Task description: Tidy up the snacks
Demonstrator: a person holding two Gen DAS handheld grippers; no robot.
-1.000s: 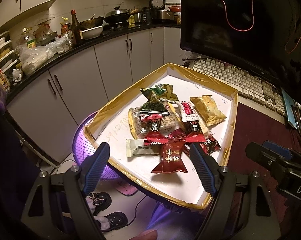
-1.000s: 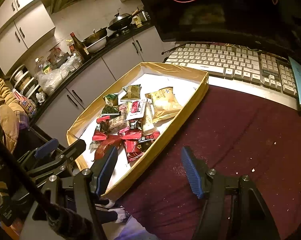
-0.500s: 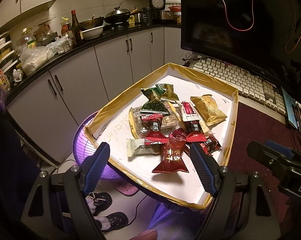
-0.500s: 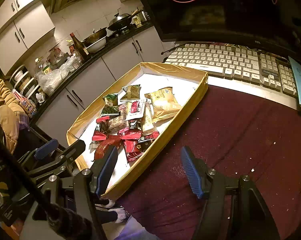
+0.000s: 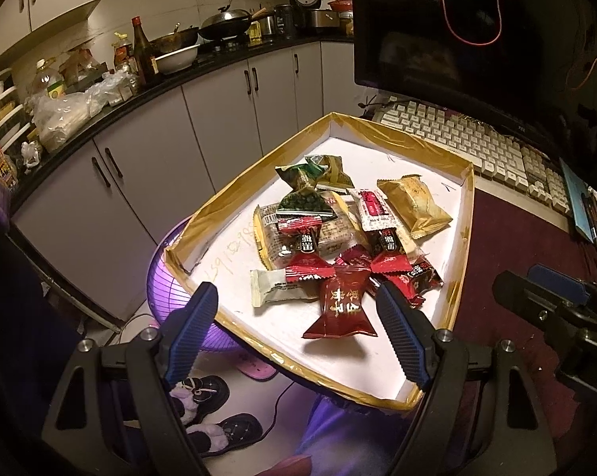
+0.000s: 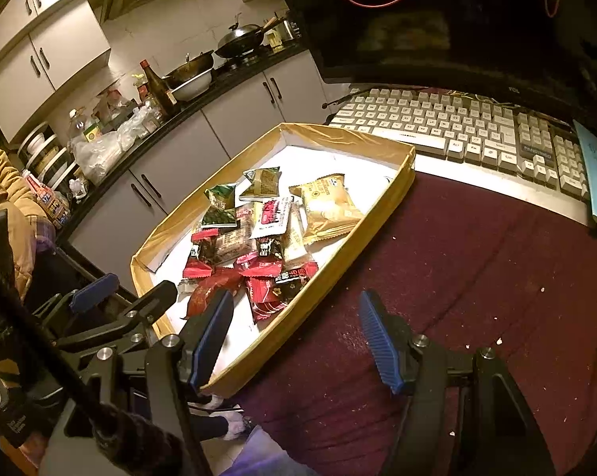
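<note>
Left wrist view: the left gripper (image 5: 296,331) hung with its jaws wide apart and empty over the near end of the tray (image 5: 215,208), the dark red packet (image 5: 343,304) lying between the fingertips at 12 o'clock. A closing pinch there would probably snag the overlapping red wrappers (image 5: 393,267) too, because the snacks (image 5: 330,230) lay heaped; the tray's near corner overhung the table edge and might tip under downward pressure. Right wrist view: the right gripper (image 6: 294,339), jaws likewise apart and empty, straddled the tray's (image 6: 340,273) long wall, with the maroon cloth (image 6: 477,261) at 1 o'clock. The tray held green, gold (image 6: 326,204), white and red packets piled centrally, its far end bare.
</note>
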